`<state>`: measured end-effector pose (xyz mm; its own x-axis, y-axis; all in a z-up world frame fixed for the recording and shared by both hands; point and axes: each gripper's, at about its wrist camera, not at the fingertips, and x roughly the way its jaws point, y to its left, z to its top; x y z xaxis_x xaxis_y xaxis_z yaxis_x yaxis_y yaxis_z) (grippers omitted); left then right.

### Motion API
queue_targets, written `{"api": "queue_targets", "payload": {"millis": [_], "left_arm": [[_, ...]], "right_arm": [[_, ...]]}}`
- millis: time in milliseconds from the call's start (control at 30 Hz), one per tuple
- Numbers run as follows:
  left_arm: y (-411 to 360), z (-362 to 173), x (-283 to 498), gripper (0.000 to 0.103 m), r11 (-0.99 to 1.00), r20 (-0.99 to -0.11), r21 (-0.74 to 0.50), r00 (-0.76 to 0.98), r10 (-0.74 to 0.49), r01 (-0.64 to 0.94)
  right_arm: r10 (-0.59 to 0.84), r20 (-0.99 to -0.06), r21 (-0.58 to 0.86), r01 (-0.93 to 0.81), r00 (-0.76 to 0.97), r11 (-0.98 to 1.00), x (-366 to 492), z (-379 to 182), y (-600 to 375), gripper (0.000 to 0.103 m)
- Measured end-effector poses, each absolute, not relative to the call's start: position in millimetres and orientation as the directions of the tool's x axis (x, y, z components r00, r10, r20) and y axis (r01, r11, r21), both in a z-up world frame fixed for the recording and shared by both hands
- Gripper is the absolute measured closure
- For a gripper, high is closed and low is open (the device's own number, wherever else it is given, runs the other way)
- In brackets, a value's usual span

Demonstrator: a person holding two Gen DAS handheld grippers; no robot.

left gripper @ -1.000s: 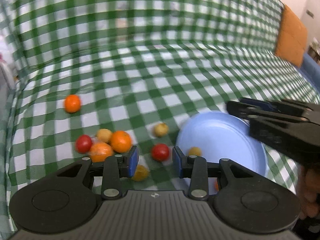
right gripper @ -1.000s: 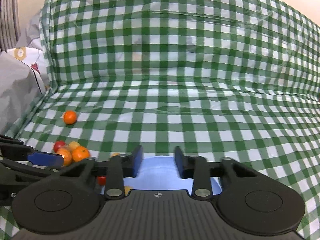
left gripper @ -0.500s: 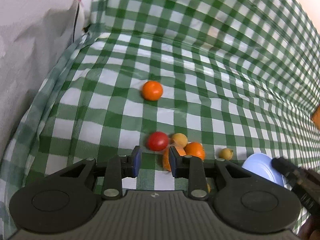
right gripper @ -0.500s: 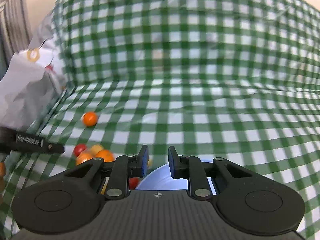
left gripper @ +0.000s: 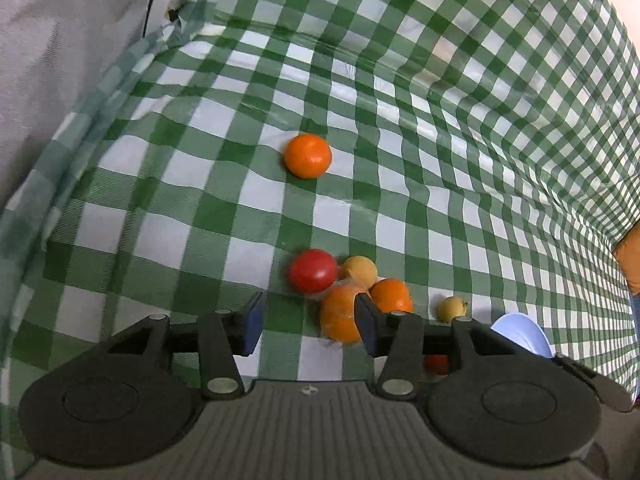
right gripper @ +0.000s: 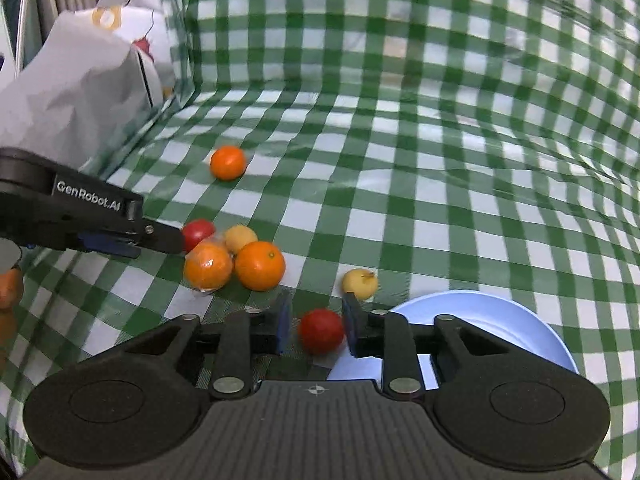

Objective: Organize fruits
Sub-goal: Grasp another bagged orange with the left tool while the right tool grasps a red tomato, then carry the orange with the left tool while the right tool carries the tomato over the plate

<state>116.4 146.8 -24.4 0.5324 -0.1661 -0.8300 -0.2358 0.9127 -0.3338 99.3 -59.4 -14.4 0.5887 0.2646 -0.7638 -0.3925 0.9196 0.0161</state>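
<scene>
The surface is a table covered by a green-and-white checked cloth, which also rises behind as a backdrop.

Left tool: its jaws have just been opening and stand apart, released. They hang over the cloth just in front of a cluster of fruit. The wrapped orange sits against the inner edge of the right-hand finger, partly hidden by it; whether it touches the pad cannot be told. No fruit is pressed between the pads.

Right tool: its jaws have just been opening slightly. A red tomato lies between the blue pads. A gap shows on the left side; on the right the pad is at the fruit's edge, contact not clear. The fruit appears to rest on the cloth, so the tool is not clamped on it.

Fruit positions, right wrist view: the cluster holds a second red tomato, a yellow fruit, the wrapped orange and a bare orange, all touching or nearly so. A lone orange lies well apart, farther back. A small yellow fruit with a stem lies just beside the rim of the blue plate. The visible part of the plate carries no fruit.

A white paper bag stands at the left edge of the table.
</scene>
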Motion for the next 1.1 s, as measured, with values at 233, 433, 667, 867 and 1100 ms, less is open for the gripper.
{"api": "queue_targets", "payload": {"millis": [233, 433, 667, 867, 1100], "left_arm": [[139.4, -35.1, 130.5, 0.048, 0.888, -0.831, -0.390, 0.509, -0.224, -0.245], [127.1, -44.5, 140.8, 0.048, 0.896, -0.849, -0.377, 0.475, -0.232, -0.236], [126.6, -45.2, 141.0, 0.062, 0.898, -0.851, -0.375, 0.469, -0.235, -0.231], [131.2, -38.7, 133.4, 0.063, 0.904, -0.851, -0.358, 0.481, -0.211, -0.235], [137.1, -26.8, 113.4, 0.063, 0.942, -0.868, -0.261, 0.477, -0.134, -0.210]], "right_arm": [[0.242, -0.798, -0.036, -0.445, 0.552, 0.895, 110.1, -30.8, -41.0, 0.073], [0.158, -0.810, -0.152, -0.463, 0.564, 0.873, 110.5, -38.7, -34.8, 0.070], [0.122, -0.833, -0.181, -0.474, 0.540, 0.862, 112.3, -50.2, -33.2, 0.072], [0.177, -0.812, -0.100, -0.431, 0.556, 0.897, 112.7, -38.4, -40.1, 0.073], [0.287, -0.757, -0.007, -0.447, 0.587, 0.894, 93.3, -12.3, -38.8, 0.073]]}}
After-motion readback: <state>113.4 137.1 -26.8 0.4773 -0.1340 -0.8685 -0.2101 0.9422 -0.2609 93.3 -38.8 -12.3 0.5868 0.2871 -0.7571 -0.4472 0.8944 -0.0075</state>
